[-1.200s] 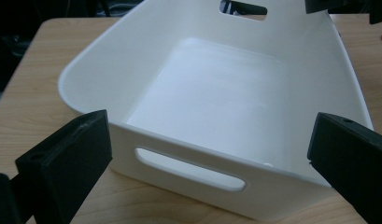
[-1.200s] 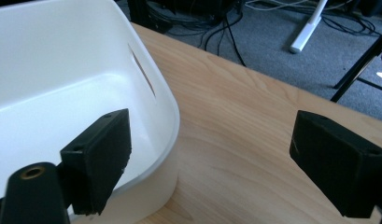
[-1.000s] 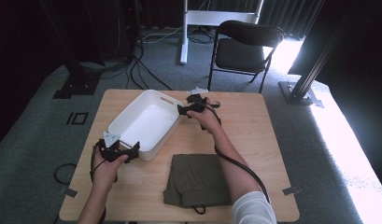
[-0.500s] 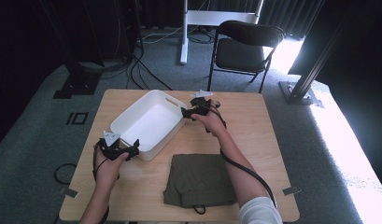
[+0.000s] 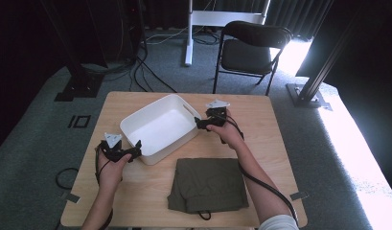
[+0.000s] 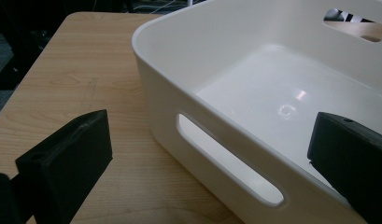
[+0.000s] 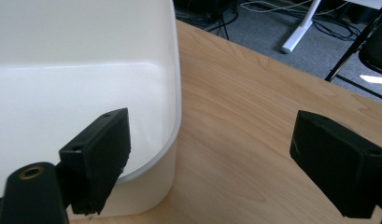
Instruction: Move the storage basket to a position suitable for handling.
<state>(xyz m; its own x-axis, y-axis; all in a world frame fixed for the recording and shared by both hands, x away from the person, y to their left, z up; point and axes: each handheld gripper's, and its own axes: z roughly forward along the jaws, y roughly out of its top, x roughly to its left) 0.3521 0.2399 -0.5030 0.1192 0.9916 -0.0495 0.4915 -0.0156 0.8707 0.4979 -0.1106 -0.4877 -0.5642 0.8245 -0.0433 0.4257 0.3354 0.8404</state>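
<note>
High view: white plastic bin [image 5: 157,125], empty, slot handles, askew on table [image 5: 280,143].

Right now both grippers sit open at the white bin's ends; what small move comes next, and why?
Probably close both on the rim. The left gripper straddles the white bin wall above its handle slot; the right gripper straddles the opposite corner. Neither is clamped yet.

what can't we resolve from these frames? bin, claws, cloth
- White bin: the left gripper view cuts off its far end; whether it holds anything there is unclear.
- Left claw: whether its right jaw touches the bin wall; the rim hides the contact.
- Right claw: jaws straddle the bin corner, contact unclear.
- Folded olive cloth: garment type; folds hide it in the high view.
</note>
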